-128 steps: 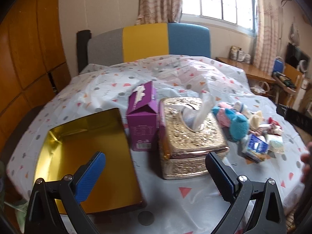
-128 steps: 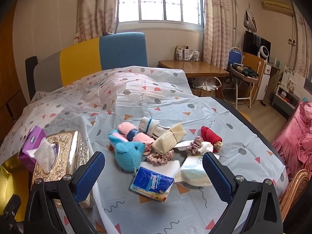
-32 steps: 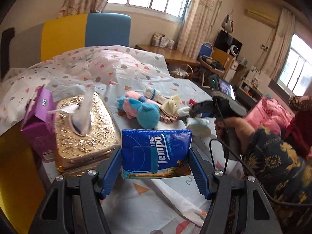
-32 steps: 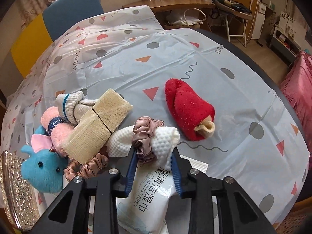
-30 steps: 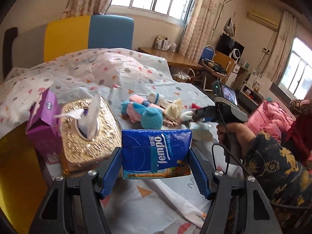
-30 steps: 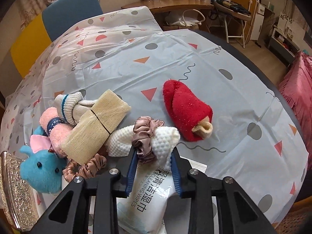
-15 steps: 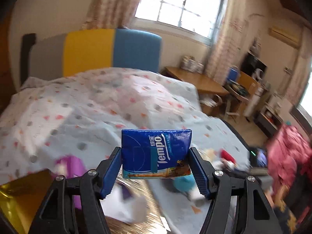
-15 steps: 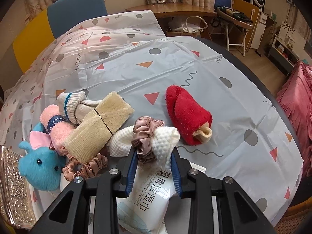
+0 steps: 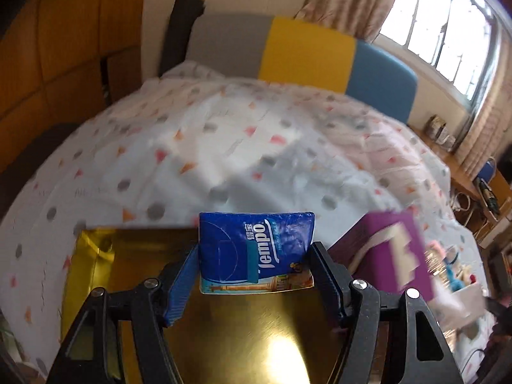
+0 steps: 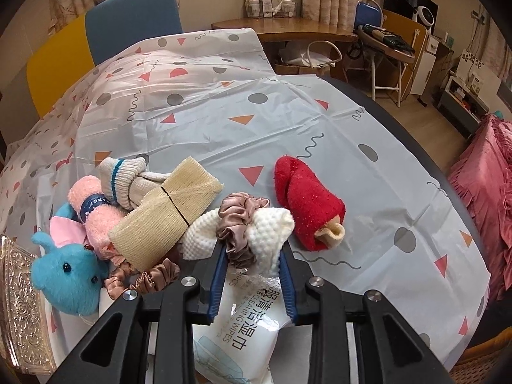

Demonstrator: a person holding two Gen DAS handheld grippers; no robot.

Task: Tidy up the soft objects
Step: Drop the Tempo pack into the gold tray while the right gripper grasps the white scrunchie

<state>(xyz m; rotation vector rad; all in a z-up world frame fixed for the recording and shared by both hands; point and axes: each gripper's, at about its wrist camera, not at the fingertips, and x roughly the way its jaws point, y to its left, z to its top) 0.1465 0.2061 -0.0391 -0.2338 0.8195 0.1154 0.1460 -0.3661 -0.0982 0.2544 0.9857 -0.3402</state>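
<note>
While the tissue pack (image 9: 256, 249) is pinched in the left gripper (image 9: 254, 275), it has been swung from the soft pile to above the gold tray (image 9: 128, 249) | drop judged next | pack blue, glossy, undented | right gripper (image 10: 252, 275) stays clamped on the white cloth (image 10: 272, 227) with its scrunchie (image 10: 240, 220), at the pile.

This is a room in a home. A window (image 9: 448, 32) has flowery curtains (image 9: 339, 3). A wooden desk (image 10: 307, 30) stands by the wall with a folding chair (image 10: 384, 60) next to it. A pink frilly bed cover (image 10: 486, 185) shows at the side. A spotted cloth (image 10: 224, 96) covers the counter.
</note>
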